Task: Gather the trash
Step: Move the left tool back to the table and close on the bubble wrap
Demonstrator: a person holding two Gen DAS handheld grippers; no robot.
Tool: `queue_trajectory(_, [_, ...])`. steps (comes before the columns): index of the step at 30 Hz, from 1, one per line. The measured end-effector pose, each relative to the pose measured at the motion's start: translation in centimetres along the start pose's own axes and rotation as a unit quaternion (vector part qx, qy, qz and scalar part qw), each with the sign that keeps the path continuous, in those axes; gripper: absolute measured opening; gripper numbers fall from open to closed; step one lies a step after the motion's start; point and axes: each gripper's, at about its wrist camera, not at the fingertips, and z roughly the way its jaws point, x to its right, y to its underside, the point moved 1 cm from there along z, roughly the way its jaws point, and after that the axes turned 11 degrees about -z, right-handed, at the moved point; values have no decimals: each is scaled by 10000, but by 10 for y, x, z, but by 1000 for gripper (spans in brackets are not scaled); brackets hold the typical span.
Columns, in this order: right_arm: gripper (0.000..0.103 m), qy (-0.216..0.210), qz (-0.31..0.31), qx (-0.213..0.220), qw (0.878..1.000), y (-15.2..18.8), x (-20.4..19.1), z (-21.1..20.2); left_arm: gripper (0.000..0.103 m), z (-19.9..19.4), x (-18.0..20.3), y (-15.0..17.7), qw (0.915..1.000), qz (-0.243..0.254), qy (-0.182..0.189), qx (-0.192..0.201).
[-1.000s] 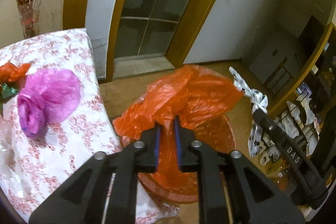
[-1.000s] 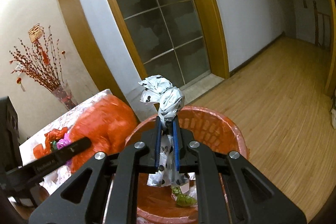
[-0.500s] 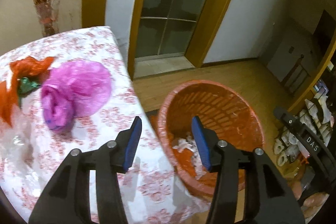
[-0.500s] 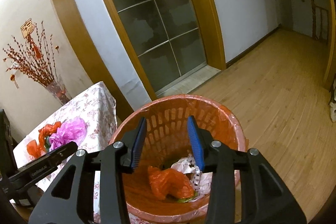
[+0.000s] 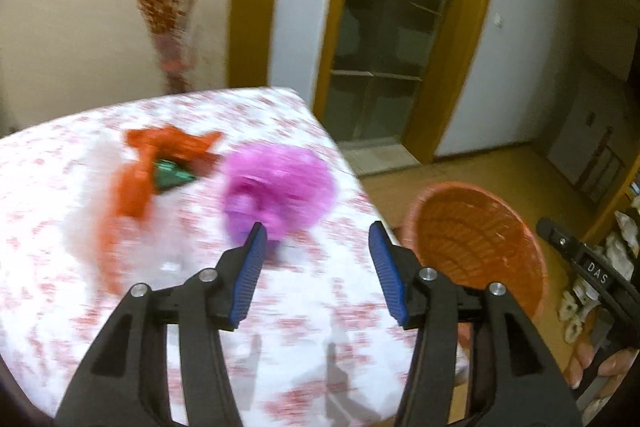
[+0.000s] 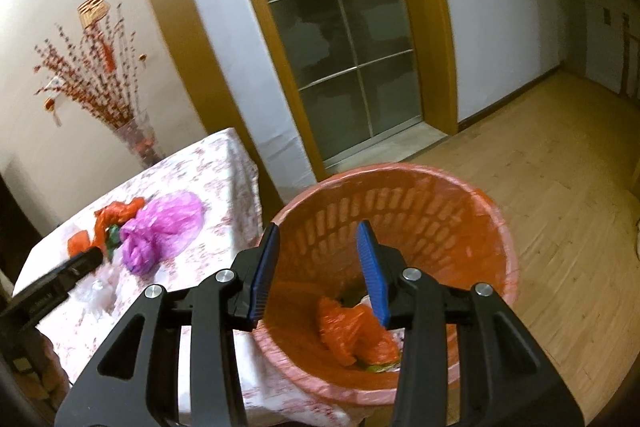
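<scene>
An orange basket (image 6: 460, 211) stands on the floor beside the table, with an orange bag (image 6: 352, 327) and other scraps lying inside. My right gripper (image 6: 318, 267) hangs open and empty over the basket's near rim. On the flowered tablecloth (image 5: 304, 339) lie a crumpled purple bag (image 5: 280, 187), an orange bag (image 5: 136, 183) and a green wrapper (image 5: 170, 177). My left gripper (image 5: 316, 265) is over the table just short of the purple bag; its jaws are opening and nothing is between them. The same basket (image 5: 476, 239) shows at that view's right.
A vase of red branches (image 6: 132, 131) stands at the table's far corner. A glass door (image 6: 340, 59) in a yellow frame is behind the basket. Wooden floor (image 6: 560, 187) stretches to the right. Shelves with small objects (image 5: 616, 239) line the left wrist view's right edge.
Both grippers let go of their bags, the orange one and the spotted white one, which dropped into the basket. The left gripper then swung left from the basket to over the table.
</scene>
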Motion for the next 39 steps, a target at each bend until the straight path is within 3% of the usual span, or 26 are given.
queue_trajectory(7, [40,-309,-332,-103,9989,3,-40,7,59,-34,-81,-18,9951,-370,-747,530])
queue_trajectory(9, [40,-377,-434,-135,9983,3,-52,9,59,-35,-107,-21,9918,-539,-1008,571])
queue_trajectory(13, [40,-466,-577,-187,9971,4,-68,11,59,-29,-139,-23,9895,-744,-1153,445])
queue_trajectory(27, [40,-565,-850,-381,9940,5,-98,26,58,13,-156,-30,9881,-688,-1377,65])
queue_trajectory(36, [40,-649,-993,-491,9917,7,-114,36,33,32,-173,-35,9870,-790,-1390,-171])
queue_trajectory(37, [40,-663,-1008,-497,9915,7,-116,37,25,34,-175,-35,9869,-797,-1388,-186])
queue_trajectory(39, [40,-696,-1040,-504,9909,7,-120,38,19,35,-179,-35,9868,-836,-1378,-160])
